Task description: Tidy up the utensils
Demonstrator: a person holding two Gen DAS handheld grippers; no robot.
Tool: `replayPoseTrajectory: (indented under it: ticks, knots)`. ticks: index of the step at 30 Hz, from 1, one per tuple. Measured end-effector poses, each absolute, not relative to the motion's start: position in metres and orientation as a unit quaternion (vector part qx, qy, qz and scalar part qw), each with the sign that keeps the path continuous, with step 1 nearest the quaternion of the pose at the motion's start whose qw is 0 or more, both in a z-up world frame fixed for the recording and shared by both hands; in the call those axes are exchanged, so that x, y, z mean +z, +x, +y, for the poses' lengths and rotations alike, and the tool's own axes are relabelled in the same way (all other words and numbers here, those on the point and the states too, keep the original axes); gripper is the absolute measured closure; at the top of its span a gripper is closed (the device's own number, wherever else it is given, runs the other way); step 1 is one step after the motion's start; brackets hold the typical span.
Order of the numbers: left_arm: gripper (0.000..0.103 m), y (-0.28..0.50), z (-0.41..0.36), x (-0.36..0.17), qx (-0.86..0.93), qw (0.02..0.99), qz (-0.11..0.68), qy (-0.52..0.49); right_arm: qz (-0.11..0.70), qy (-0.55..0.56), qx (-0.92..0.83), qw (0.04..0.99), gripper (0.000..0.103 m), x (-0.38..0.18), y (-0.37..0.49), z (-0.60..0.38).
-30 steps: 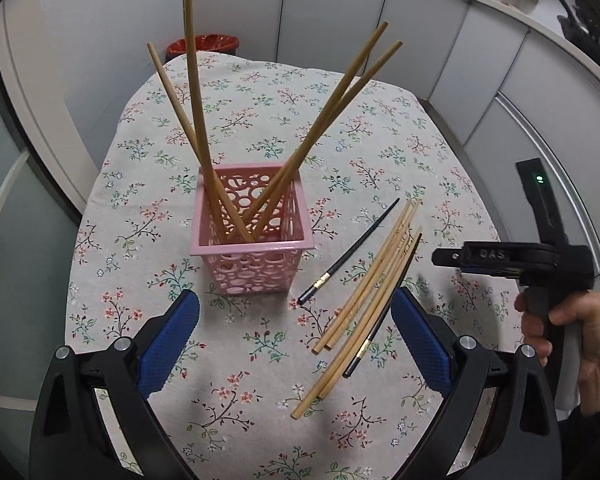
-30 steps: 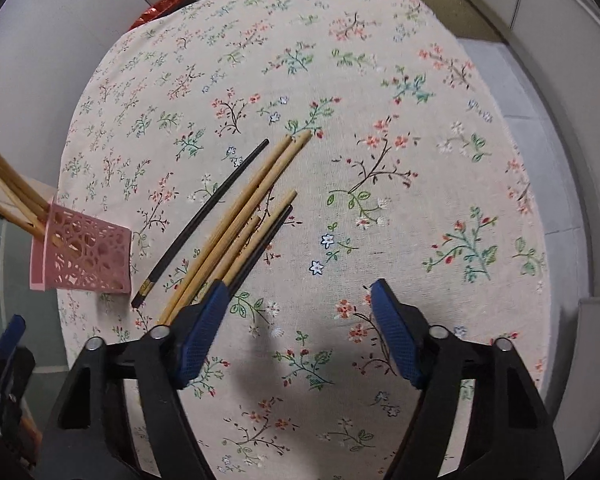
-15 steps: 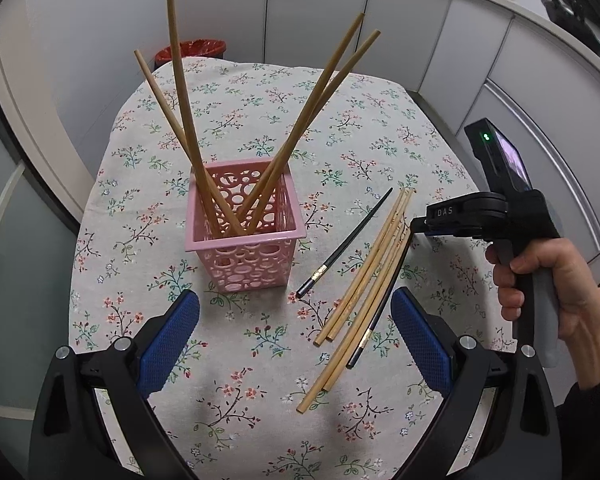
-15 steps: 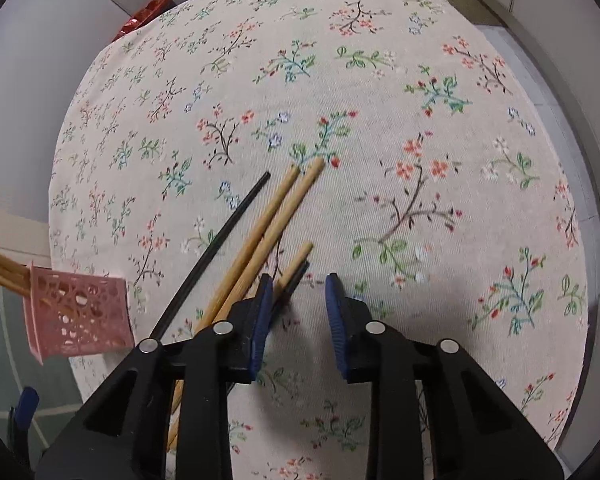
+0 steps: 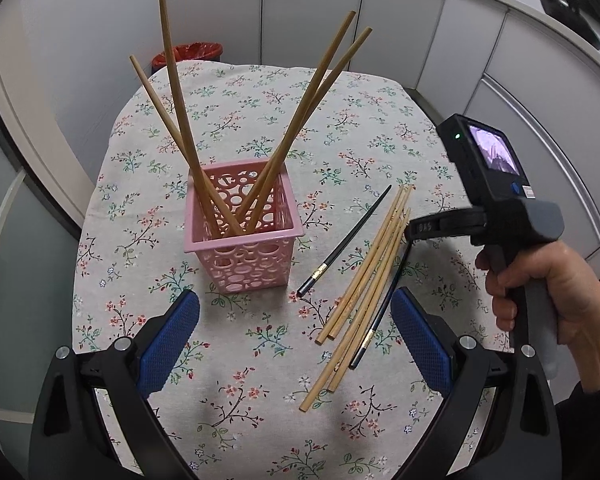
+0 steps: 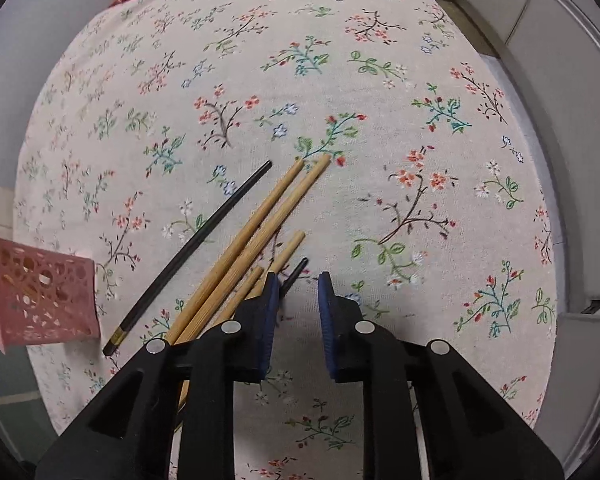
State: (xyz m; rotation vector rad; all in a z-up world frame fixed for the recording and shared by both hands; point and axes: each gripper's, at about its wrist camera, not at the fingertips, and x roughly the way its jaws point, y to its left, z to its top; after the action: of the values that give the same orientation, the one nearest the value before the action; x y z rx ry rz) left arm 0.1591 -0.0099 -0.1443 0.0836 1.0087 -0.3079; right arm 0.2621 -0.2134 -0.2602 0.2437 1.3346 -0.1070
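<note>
A pink perforated basket (image 5: pixel 242 240) stands on the floral tablecloth and holds several wooden chopsticks (image 5: pixel 180 112). To its right lie several wooden chopsticks (image 5: pixel 364 284) and two black ones (image 5: pixel 344 242). My left gripper (image 5: pixel 296 344) is open and empty, in front of the basket. My right gripper (image 6: pixel 298 284) is partly closed with a narrow gap, low over the table at the right edge of the loose chopsticks (image 6: pixel 256 232). The tip of a black chopstick (image 6: pixel 296 270) lies just ahead of its left finger (image 6: pixel 270 300). It holds nothing. The basket (image 6: pixel 40 296) shows at the left.
A bin with a red liner (image 5: pixel 188 54) stands behind the table's far edge. White cabinets (image 5: pixel 520 80) run along the back and right. The round tablecloth (image 6: pixel 340 80) drops off at its edges.
My right gripper has narrowed from wide open to a small gap. It has moved down and forward to the right side of the loose chopsticks. My left gripper has stayed open and nearly still.
</note>
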Motion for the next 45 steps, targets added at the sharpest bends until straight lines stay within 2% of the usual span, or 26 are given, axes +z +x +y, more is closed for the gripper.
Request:
replayPoseTrajectory:
  ticks: [5, 10, 13, 15, 21, 23, 33, 39, 45]
  knots:
    - [0.01, 0.158, -0.008, -0.142, -0.152, 0.863, 0.481, 0.039, 0.621, 0.049, -0.055, 0.78, 0.083, -0.261, 0.258, -0.191]
    - [0.02, 0.149, -0.02, -0.138, -0.176, 0.862, 0.47, 0.071, 0.621, 0.061, -0.035, 0.78, 0.1, -0.261, 0.25, -0.207]
    - [0.034, 0.142, -0.034, -0.139, -0.205, 0.852, 0.474, 0.088, 0.618, 0.092, -0.019, 0.78, 0.1, -0.259, 0.235, -0.234]
    - [0.047, 0.14, -0.049, -0.141, -0.22, 0.842, 0.484, 0.095, 0.618, 0.118, -0.012, 0.777, 0.1, -0.258, 0.229, -0.25]
    - [0.072, 0.15, -0.128, -0.16, -0.242, 0.822, 0.482, 0.18, 0.61, 0.15, -0.023, 0.778, 0.1, -0.249, 0.203, -0.298]
    - [0.076, 0.169, -0.151, -0.17, -0.235, 0.817, 0.489, 0.198, 0.608, 0.161, -0.021, 0.777, 0.1, -0.246, 0.199, -0.31]
    - [0.082, 0.29, -0.196, -0.228, -0.173, 0.798, 0.538, 0.209, 0.605, 0.199, 0.019, 0.771, 0.1, -0.244, 0.197, -0.318]
    - [0.084, 0.312, -0.197, -0.254, -0.16, 0.78, 0.562, 0.225, 0.604, 0.213, 0.031, 0.768, 0.1, -0.244, 0.206, -0.332]
    - [0.087, 0.316, -0.202, -0.256, -0.167, 0.779, 0.556, 0.239, 0.606, 0.216, 0.036, 0.764, 0.1, -0.249, 0.212, -0.335]
